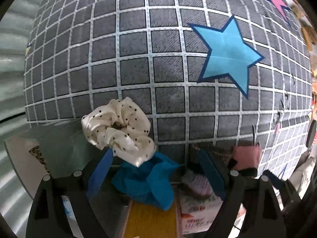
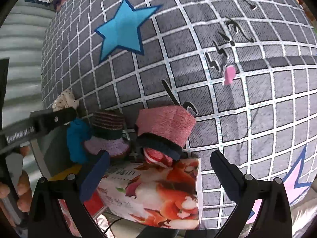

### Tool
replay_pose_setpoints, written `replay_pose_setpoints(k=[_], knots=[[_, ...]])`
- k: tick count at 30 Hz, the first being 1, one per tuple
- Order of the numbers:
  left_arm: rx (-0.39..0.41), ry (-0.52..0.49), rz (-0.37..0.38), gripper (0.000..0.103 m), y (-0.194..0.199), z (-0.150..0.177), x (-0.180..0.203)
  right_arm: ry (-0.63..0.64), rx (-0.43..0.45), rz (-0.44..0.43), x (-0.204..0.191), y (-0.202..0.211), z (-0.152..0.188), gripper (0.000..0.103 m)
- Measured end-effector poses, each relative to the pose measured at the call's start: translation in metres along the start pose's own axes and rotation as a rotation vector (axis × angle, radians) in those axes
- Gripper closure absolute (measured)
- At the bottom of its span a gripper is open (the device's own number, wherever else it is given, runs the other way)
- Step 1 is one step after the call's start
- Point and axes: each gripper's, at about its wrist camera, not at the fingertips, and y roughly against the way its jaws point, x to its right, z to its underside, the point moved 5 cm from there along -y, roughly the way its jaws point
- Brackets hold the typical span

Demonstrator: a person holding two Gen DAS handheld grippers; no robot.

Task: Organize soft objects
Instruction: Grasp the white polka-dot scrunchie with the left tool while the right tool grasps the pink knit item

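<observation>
Satiny dotted cream scrunchie [image 1: 118, 127] lies crumpled on a fuzzy blue cloth [image 1: 146, 180], btwn left tool's [image 1: 156, 170] wide-open, empty jaws. Right tool [image 2: 158, 168] also wide open w/ nothing gripped, terry pink roll [image 2: 168, 127] just ahead.

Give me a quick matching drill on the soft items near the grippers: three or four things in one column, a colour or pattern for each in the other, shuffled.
Things:
1. scrunchie
2. crumpled cloth
3. rolled towel
4. printed star

Descriptions:
A. pink, with a dark band at its lower edge
B. cream with small dark dots
C. light blue with a dark blue outline, flat on the grid fabric
D. plain teal blue, bunched up

Pairs: 1-B, 2-D, 3-A, 4-C
</observation>
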Motion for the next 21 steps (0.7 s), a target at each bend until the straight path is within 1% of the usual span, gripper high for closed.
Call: replay_pose_setpoints(k=[5, 7, 9, 10, 11, 12, 13, 14, 15, 16, 17, 18, 21], knots=[[-0.032, 0.005, -0.038, 0.013, -0.019, -0.008, 0.005, 0.027, -0.005, 0.01, -0.004, -0.009, -0.007, 0.001], [-0.043, 0.016, -0.047, 0.016, -0.025, -0.01, 0.004, 0.04, -0.01, 0.012, -0.006, -0.013, -0.009, 0.001], [-0.059, 0.032, -0.046, 0.028, -0.032, -0.013, 0.002, 0.053, -0.02, 0.02, -0.007, -0.017, -0.008, 0.002], [-0.065, 0.037, -0.042, 0.033, -0.034, -0.019, 0.005, 0.063, -0.025, 0.028, -0.008, -0.02, -0.007, 0.006], [-0.067, 0.04, -0.036, 0.044, -0.036, -0.019, 0.004, 0.073, -0.03, 0.031, -0.01, -0.023, -0.007, 0.019], [-0.067, 0.039, -0.027, 0.055, -0.036, -0.019, 0.003, 0.084, -0.037, 0.039, -0.011, -0.026, -0.006, 0.035], [-0.062, 0.036, -0.017, 0.061, -0.036, -0.019, 0.002, 0.096, -0.043, 0.052, -0.012, -0.028, -0.004, 0.04], [-0.052, 0.028, -0.002, 0.073, -0.035, -0.018, 0.001, 0.112, -0.033, 0.064, -0.013, -0.027, -0.004, 0.047], [-0.038, 0.019, 0.025, 0.077, -0.033, -0.018, 0.004, 0.134, -0.025, 0.064, -0.016, -0.027, -0.003, 0.063], [-0.021, 0.012, 0.051, 0.079, -0.031, -0.017, 0.008, 0.147, -0.022, 0.061, -0.017, -0.027, -0.003, 0.065], [-0.009, 0.004, 0.066, 0.085, -0.027, -0.022, 0.008, 0.146, -0.018, 0.053, -0.017, -0.026, -0.003, 0.065], [0.016, -0.011, 0.084, 0.086, -0.021, -0.023, 0.014, 0.138, -0.013, 0.036, -0.016, -0.024, -0.003, 0.068], [0.086, -0.066, 0.102, 0.087, -0.001, -0.028, 0.027, 0.124, 0.021, 0.014, -0.008, -0.012, -0.006, 0.068]])
